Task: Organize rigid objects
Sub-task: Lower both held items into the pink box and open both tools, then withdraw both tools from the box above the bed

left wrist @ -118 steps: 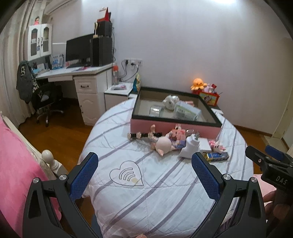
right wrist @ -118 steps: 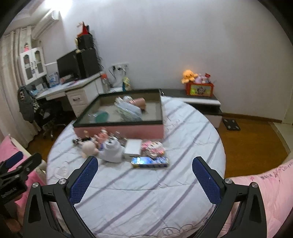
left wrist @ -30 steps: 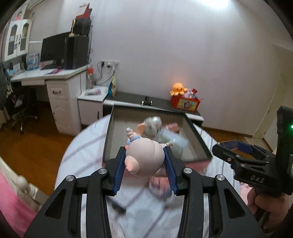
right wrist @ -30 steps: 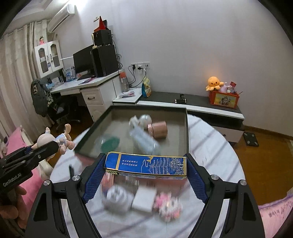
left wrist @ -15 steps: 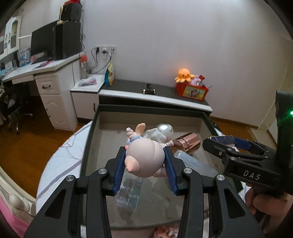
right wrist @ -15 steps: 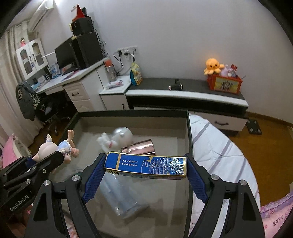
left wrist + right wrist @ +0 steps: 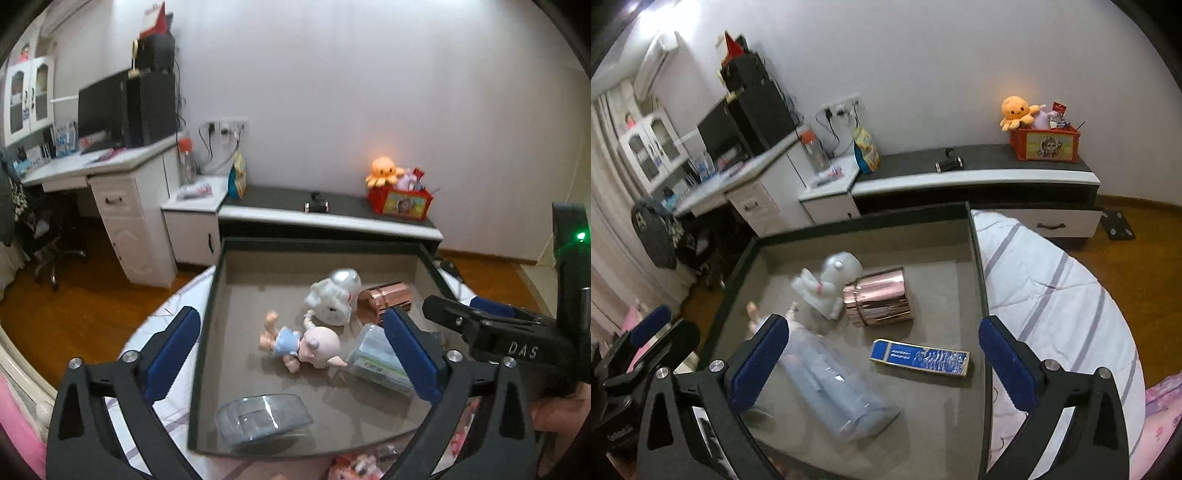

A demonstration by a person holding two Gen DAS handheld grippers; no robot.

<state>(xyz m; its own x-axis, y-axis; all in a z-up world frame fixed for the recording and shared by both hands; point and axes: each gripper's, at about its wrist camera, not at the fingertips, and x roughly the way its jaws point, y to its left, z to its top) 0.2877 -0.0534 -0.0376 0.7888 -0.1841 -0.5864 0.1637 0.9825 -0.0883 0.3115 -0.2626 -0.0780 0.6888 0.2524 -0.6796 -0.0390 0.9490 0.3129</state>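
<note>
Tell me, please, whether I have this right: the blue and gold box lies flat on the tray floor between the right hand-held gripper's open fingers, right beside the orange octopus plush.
Not quite. In the right wrist view the blue and gold box does lie flat in the tray, ahead of the right hand-held gripper, whose jaws are opening with nothing pressed between them. Its neighbour is the rose-gold cup, though. The octopus plush sits far off by the wall.

Pig doll and blue box (both flat) in tray.

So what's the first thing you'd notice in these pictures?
Probably the little pig doll lying in the middle of the big tray, right beside a white astronaut toy. Then the shiny rose-gold cup on its side, with a blue box lying just in front of it.
</note>
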